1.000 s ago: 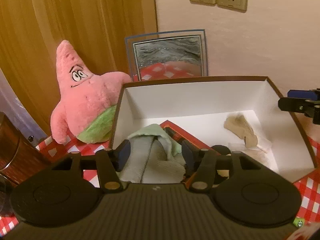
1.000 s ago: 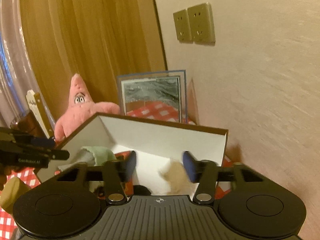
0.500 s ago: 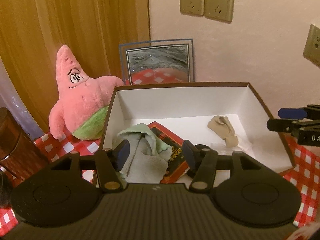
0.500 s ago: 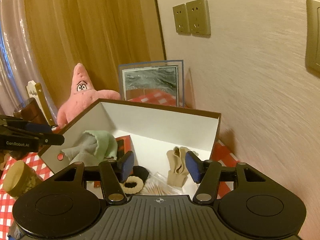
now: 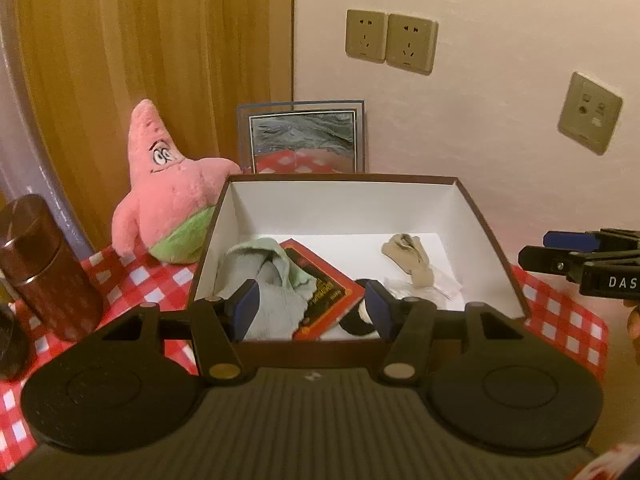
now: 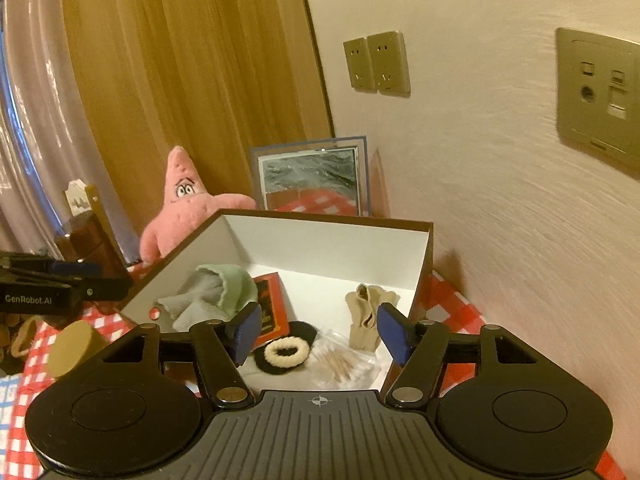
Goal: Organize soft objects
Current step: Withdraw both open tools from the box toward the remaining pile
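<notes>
A brown box with white inside (image 5: pixel 344 204) (image 6: pixel 332 240) stands open on the checked tablecloth. In it lie a grey-green cloth (image 5: pixel 272 272) (image 6: pixel 212 292), a beige sock (image 5: pixel 408 256) (image 6: pixel 366 316), a red packet (image 5: pixel 324 288) (image 6: pixel 270 308), a cream hair tie on a black one (image 6: pixel 285 353) and a clear bag of swabs (image 6: pixel 344 364). My left gripper (image 5: pixel 312 312) is open and empty above the box's near wall. My right gripper (image 6: pixel 320 330) is open and empty above the box's near right corner. A pink star plush (image 5: pixel 172 196) (image 6: pixel 188 208) sits left of the box.
A framed picture (image 5: pixel 302 136) (image 6: pixel 312 180) leans on the wall behind the box. A dark brown canister (image 5: pixel 44 268) stands at the left. A tan lidded jar (image 6: pixel 72 348) sits left of the box. Wall sockets (image 5: pixel 390 42) are above.
Both grippers have pulled back and up from the box. The cloth and the sock now lie loose in the box, farther from the fingers.
</notes>
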{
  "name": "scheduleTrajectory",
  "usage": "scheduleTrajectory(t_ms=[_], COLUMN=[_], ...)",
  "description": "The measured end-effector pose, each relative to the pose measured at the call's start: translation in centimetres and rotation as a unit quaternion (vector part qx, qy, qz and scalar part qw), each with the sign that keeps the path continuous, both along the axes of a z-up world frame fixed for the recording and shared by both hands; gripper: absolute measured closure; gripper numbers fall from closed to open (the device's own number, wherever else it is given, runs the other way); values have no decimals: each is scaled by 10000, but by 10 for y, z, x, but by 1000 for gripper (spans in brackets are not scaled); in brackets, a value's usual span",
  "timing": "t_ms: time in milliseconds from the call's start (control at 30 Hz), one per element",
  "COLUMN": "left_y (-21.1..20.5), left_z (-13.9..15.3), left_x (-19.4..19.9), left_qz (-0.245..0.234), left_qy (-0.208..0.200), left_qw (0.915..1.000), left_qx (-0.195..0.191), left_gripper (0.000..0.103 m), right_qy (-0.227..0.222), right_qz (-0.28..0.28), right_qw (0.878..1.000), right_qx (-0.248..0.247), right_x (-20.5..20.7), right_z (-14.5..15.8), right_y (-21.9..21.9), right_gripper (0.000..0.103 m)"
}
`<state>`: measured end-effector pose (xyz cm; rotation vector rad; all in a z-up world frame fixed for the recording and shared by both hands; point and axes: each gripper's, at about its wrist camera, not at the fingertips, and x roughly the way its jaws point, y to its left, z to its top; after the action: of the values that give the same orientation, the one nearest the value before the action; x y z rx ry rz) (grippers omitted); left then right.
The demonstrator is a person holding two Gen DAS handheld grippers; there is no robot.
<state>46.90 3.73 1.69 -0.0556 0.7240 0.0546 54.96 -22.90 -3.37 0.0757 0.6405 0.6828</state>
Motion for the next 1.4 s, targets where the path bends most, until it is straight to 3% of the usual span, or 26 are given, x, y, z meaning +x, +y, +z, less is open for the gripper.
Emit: scheduleTrajectory(t_ms=[733,1033,1400], left_y=[-9,-4,10], left_z=[16,-7,-33], left_x=[-163,-229,-276], left_qz=[505,870,1326], left_qy=[-115,214,613], left_qw=[9985,9958,9884], left_qx=[-194,-173,-420], left_gripper=[42,41,41], right_qy=[118,362,938], right_qz=[614,1018,1447], right_qw=[9975,9937,9850], right_qx=[331,292,73], right_x=[-134,-184,-217], right_z=[17,6,-25], right_y=[-27,-12,17], right_gripper=[39,39,39])
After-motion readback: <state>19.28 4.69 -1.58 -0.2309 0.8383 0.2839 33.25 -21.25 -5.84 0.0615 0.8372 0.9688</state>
